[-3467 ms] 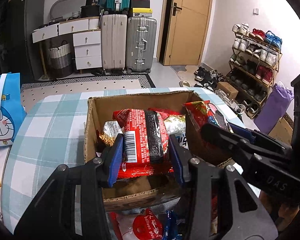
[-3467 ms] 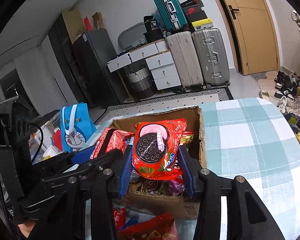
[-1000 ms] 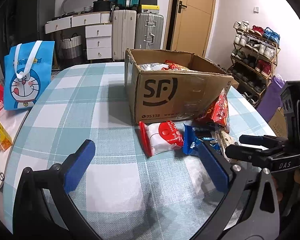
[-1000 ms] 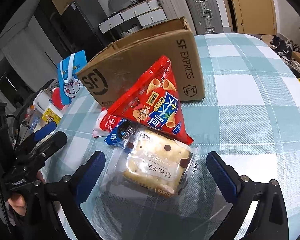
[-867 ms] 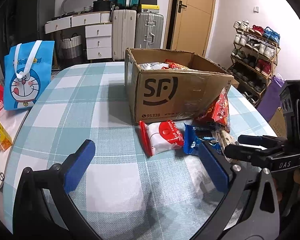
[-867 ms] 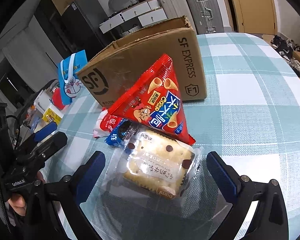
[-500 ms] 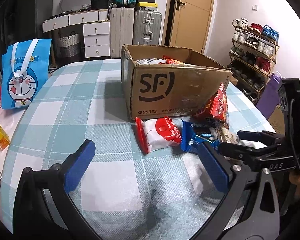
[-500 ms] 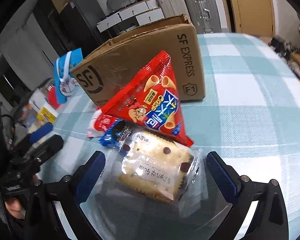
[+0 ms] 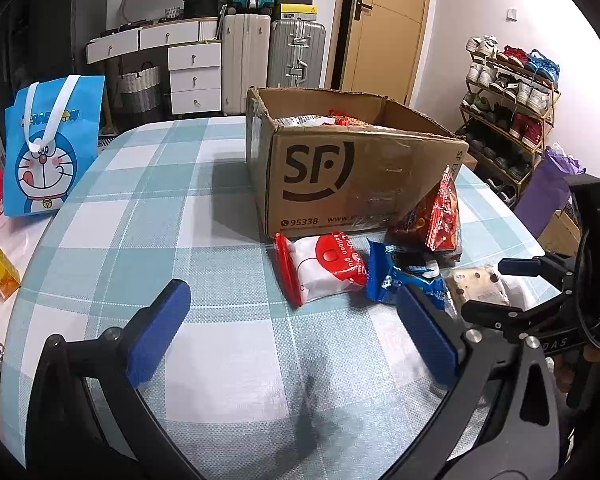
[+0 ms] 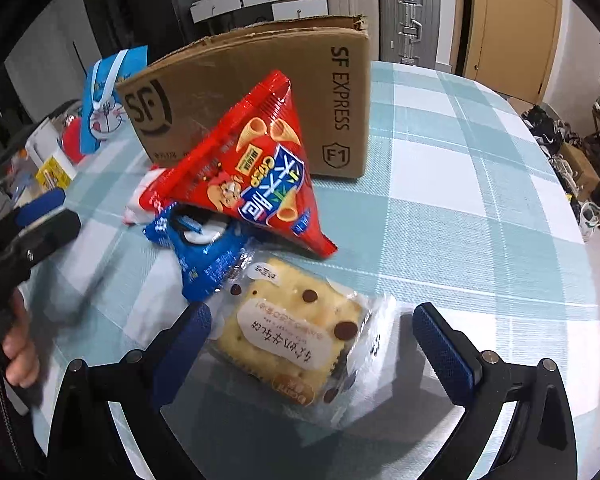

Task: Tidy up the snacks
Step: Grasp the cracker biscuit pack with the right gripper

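The right gripper [image 10: 310, 332] hung with its jaws spread wide on either side of the clear-wrapped cracker pack [image 10: 296, 340], neither blue pad touching the wrapper. The pack lay flat on the checked tablecloth [image 10: 460, 208], at six o'clock from the red cone-snack bag [image 10: 256, 172] that leaned against the cardboard box [image 10: 260, 80]. A blue cookie packet [image 10: 204, 252] sat at ten o'clock from the cracker pack, touching or overlapping its corner.

The left gripper [image 9: 296, 332] was likewise wide open and empty, above bare cloth. In its view the red-and-white gum pouch [image 9: 320, 268] lay at twelve o'clock, just in front of the box, with the blue packet beside it at one o'clock and the other gripper at three o'clock.

The step in hand looked like the cracker pickup. To do it well, the right jaws probably ought to come lower, so the pads meet the biscuit's edges rather than the loose film — the wrapper looks slippery and could slide out of a shallow pinch. The close should be gentle, as the cracker is likely brittle. The left pad should stay clear of the blue packet's corner, or both might lift together. The box already held snacks at its far side, and four packets remained outside — the sorting seemed well along but unfinished.
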Demonstrator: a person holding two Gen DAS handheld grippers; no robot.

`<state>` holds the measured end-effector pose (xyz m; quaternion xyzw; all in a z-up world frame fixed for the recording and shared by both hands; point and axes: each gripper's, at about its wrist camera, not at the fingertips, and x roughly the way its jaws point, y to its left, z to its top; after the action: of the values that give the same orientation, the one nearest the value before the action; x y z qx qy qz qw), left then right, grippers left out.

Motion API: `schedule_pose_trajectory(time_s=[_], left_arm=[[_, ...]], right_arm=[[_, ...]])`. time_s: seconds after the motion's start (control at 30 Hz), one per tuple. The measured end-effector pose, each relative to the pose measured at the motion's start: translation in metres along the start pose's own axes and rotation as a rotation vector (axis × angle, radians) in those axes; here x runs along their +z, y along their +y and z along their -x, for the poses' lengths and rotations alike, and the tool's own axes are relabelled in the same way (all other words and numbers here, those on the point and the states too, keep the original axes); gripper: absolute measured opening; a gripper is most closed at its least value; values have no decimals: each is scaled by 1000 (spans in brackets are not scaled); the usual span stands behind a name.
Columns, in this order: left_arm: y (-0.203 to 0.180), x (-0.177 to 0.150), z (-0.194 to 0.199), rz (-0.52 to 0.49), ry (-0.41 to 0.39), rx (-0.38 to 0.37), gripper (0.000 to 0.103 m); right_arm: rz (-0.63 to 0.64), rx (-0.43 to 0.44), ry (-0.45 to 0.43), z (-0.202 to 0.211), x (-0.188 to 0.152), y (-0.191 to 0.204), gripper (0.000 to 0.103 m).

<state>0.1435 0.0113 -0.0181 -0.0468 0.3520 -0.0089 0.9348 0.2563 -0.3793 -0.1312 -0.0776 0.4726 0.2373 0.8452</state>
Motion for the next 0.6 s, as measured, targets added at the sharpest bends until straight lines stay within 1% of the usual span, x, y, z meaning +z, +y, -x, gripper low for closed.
schedule_pose_trajectory(time_s=[0.17, 0.2, 0.27, 0.4, 0.6], left_arm=[[0, -1, -1, -1, 3, 1, 103], [0, -1, 0, -2, 2, 1, 103], [0, -1, -1, -2, 5, 0, 103], [0, -1, 1, -3, 5, 0, 103], [4, 0, 0, 9, 3, 2, 103]], right_arm=[[6, 10, -10, 5, -4, 4, 103], [7, 5, -15, 5, -6, 7, 103], [9, -33, -25, 3, -6, 12, 103], [17, -68, 1, -2, -8, 13, 103], [79, -97, 32, 2, -11, 7, 103]])
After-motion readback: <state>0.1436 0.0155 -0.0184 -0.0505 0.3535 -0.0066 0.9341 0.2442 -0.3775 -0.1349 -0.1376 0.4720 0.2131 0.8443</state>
